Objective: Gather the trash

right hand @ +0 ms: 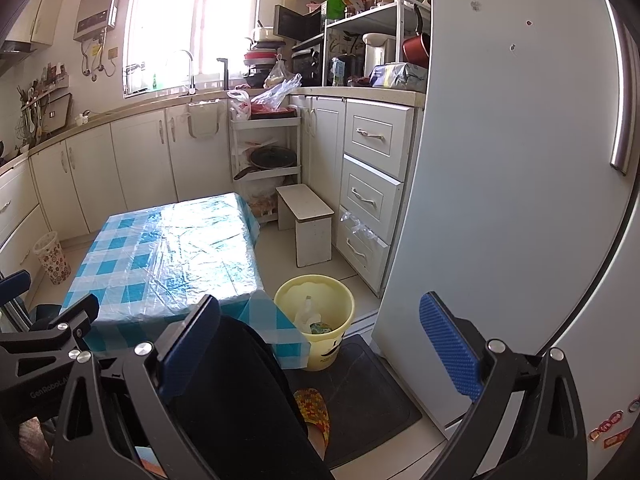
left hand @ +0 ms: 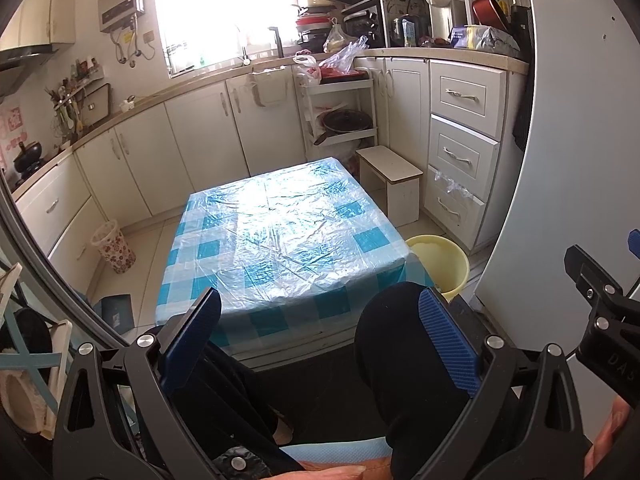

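Note:
A yellow bucket (right hand: 316,320) stands on the floor at the table's right corner, with a clear plastic bottle (right hand: 306,312) and a green wrapper (right hand: 320,328) inside; only its rim (left hand: 438,256) shows in the left wrist view. The low table (left hand: 280,236) wears a blue checked cloth under clear plastic, with nothing on it. My left gripper (left hand: 324,344) is open and empty, held over a person's dark-trousered knees near the table's front edge. My right gripper (right hand: 320,348) is open and empty, to the right of the table, above the bucket.
A white fridge (right hand: 520,160) stands close on the right. White stool (right hand: 308,220), drawers and a shelf cart (right hand: 266,148) lie beyond the table. A flowered waste basket (left hand: 114,246) is at the left cabinets. A dark mat (right hand: 360,392) and a slippered foot (right hand: 316,408) are below.

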{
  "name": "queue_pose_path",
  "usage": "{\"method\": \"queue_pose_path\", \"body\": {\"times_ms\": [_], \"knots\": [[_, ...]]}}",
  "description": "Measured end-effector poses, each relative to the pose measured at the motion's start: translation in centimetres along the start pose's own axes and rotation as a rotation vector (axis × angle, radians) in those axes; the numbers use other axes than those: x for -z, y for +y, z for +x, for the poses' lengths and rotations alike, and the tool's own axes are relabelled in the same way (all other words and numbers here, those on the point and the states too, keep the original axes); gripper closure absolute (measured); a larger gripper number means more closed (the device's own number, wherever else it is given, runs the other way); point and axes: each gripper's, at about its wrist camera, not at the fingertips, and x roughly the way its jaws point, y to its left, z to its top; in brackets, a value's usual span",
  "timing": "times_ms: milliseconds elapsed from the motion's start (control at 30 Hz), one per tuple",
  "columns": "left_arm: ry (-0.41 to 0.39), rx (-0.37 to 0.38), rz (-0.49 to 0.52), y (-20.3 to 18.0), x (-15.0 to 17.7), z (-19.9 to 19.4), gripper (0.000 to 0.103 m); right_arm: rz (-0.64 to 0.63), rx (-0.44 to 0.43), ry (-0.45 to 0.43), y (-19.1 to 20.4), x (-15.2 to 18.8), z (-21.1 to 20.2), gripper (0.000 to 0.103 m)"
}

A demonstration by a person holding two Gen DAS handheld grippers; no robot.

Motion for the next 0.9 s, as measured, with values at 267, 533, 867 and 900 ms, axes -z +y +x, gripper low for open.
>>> {"method": "queue_pose_path", "body": {"times_ms": [267, 533, 867, 900], "knots": [[-0.003, -0.002, -0.001, -0.02, 0.00, -0.01, 0.008, -0.001, 0.001, 0.000, 0.01, 0.04, -0.01, 0.007], [-0.012, -0.012, -0.010, 0.41, -0.14, 0.01, 0.008, 0.000, 0.001, 0.000, 0.00, 0.04, -0.01, 0.007], [-0.008, -0.011, -0.011, 0.50, -0.28, 0.15, 0.008, 0.000, 0.001, 0.000, 0.01, 0.05, -0.01, 0.007], [-0.007, -0.011, -0.010, 0.46, -0.31, 0.16, 0.008, 0.000, 0.000, 0.001, 0.00, 0.05, -0.01, 0.007]]}}
